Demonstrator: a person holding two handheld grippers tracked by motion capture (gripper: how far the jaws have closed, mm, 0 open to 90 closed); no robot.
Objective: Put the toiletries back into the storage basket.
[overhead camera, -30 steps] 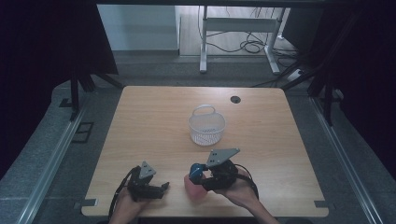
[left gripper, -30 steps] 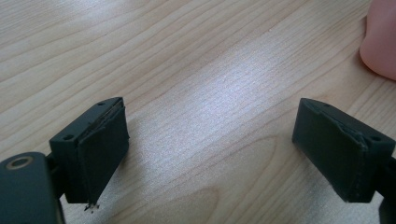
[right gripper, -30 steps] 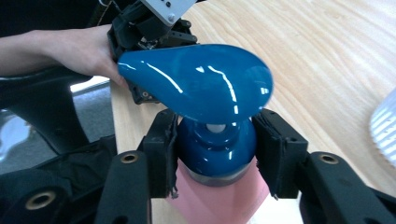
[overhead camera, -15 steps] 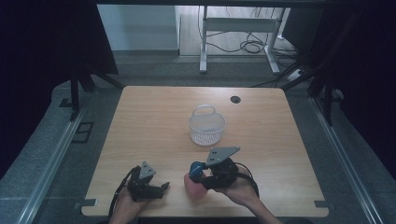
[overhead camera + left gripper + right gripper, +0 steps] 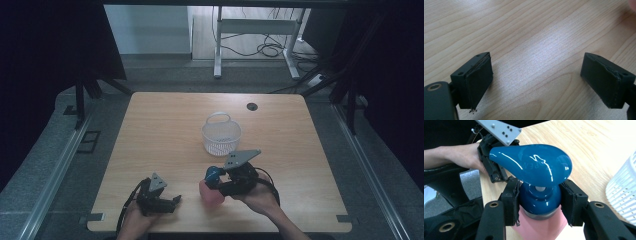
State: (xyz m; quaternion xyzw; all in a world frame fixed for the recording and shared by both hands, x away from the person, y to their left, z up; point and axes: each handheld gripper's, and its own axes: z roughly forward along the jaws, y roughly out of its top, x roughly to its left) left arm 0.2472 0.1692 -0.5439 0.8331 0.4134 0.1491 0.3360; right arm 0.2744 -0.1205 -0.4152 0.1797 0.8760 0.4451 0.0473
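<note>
Right gripper view: right gripper (image 5: 539,202) pinches blue pump collar (image 5: 539,196) between pads; glossy curve risks slipping, pink bottle (image 5: 541,226) tipping. Left gripper (image 5: 541,82) spread, idle.

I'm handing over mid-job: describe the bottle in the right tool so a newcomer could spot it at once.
Start at the wooden table and find the white basket near its middle. Just toward the person from it, the right tool is clamped on the neck of the bottle. It has a pink body and a glossy blue pump top, the table's one brightly coloured thing.
</note>
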